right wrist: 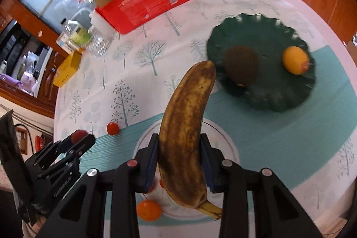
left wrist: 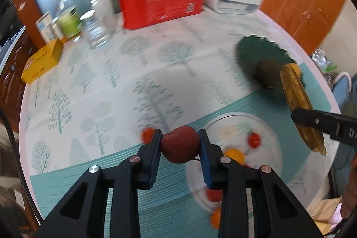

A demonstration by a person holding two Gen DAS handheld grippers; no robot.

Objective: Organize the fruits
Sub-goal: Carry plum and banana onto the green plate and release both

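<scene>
The right tongs are pinching the banana, pointing lengthwise toward the green plate ahead-right; the left tongs are gripping a red fruit.

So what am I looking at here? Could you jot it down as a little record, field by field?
setting: table with tree-print cloth
left gripper: shut on a dark red fruit
right gripper: shut on a brown-spotted banana
green dish: holds a dark brown fruit and an orange fruit
clear plate: a few small red and orange fruits
loose on cloth: one cherry tomato
behind: red carton of jars
</scene>
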